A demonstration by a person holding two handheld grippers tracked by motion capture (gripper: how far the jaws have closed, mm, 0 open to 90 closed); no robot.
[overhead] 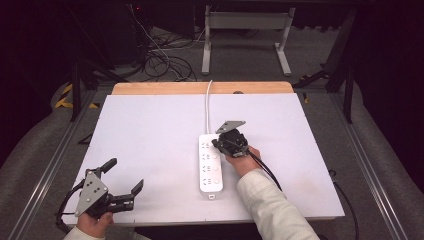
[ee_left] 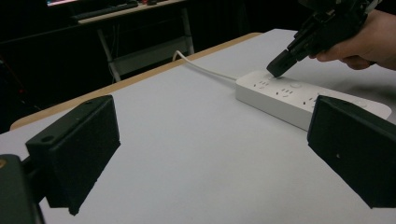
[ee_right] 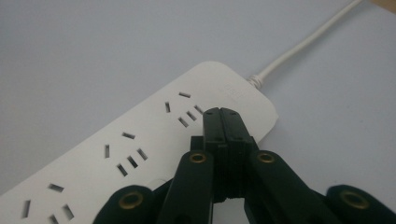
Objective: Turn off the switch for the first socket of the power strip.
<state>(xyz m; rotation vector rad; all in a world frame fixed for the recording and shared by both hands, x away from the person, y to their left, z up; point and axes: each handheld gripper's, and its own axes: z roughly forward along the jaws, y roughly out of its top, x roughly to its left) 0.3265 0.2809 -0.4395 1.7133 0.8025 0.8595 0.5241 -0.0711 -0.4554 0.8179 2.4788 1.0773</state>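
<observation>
Under the closed tips of the right gripper [ee_right: 221, 114], a white power strip [overhead: 210, 162] is lying flat on the white table [overhead: 150, 150]; the jaws are pressing together with nothing between them, and they are touching or hovering just over the strip's top face near its cord end, beside the first socket. Its white cable [overhead: 208, 107] is running away beyond those tips. Well apart from the strip, the left gripper [overhead: 122, 179] is resting with jaws spread wide, holding nothing, and the strip is showing beyond its far jaw.
</observation>
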